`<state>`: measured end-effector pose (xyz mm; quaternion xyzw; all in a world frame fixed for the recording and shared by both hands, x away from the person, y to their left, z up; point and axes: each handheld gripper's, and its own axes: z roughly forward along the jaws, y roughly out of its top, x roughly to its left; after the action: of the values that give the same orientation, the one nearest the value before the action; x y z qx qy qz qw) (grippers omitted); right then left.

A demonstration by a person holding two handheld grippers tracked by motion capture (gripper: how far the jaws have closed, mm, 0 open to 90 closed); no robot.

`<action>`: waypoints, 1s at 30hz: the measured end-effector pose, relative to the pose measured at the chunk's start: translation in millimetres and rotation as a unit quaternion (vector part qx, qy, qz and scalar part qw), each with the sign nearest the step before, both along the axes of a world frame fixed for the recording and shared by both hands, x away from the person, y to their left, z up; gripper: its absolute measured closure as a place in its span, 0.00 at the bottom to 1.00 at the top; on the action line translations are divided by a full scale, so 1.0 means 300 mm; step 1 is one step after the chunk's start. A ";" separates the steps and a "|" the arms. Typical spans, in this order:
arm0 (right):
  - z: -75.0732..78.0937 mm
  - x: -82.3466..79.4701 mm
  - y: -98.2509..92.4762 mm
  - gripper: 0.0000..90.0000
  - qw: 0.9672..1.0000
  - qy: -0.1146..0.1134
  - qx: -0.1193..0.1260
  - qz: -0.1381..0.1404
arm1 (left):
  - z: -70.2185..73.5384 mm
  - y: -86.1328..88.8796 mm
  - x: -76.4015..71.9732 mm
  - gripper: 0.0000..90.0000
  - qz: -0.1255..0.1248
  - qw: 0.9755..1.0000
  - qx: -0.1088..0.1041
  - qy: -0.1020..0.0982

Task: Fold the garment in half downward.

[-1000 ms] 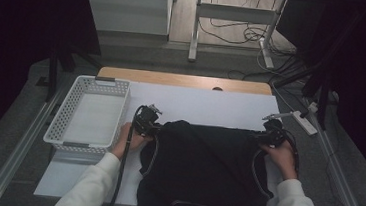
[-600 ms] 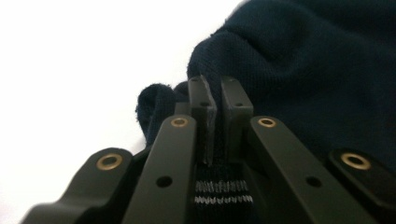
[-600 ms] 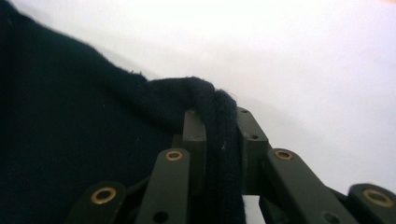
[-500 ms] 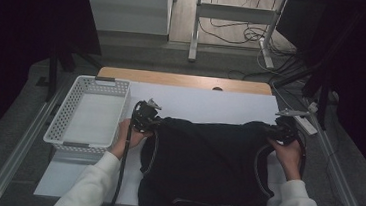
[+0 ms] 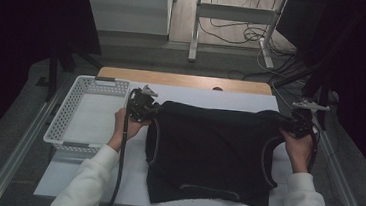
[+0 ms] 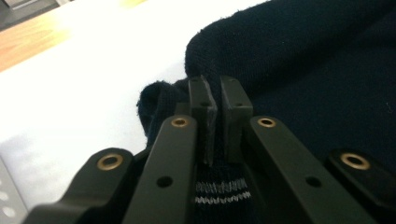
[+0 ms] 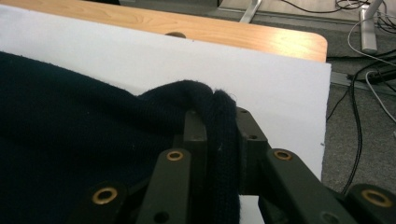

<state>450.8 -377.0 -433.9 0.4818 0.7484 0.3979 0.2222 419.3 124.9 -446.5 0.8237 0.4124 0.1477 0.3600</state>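
**Knitwear stretched between two tools**

Knitwear is lying spread across the white-covered counter: a dark sweater, its far edge pulled out wide between the two hands. The left tool is pinching one far corner, its jaws nearly closed on a fold of knit with a pale-striped ribbed edge showing beneath them in the left gripper view. The right tool is clenching the opposite corner, a thick roll of fabric wedged between its jaws in the right gripper view. A white basket is sitting just beside the left hand.

The sweater is looking soft, limp and fairly light; it is likely sagging wherever it is unsupported and stretching under pull. Holding it by doubled, bunched edges at both corners is seeming the surest grip, since a single layer could be slipping free.
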 end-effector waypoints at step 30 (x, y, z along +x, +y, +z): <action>-0.031 -0.235 0.329 0.42 0.987 -0.007 -0.012 0.161 | -0.003 -0.003 -0.112 0.35 -0.019 0.999 -0.030 0.008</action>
<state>380.2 -278.1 -443.1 0.3498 0.8193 0.4227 0.1664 385.7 124.0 -447.5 0.8216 0.4035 0.1220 0.3837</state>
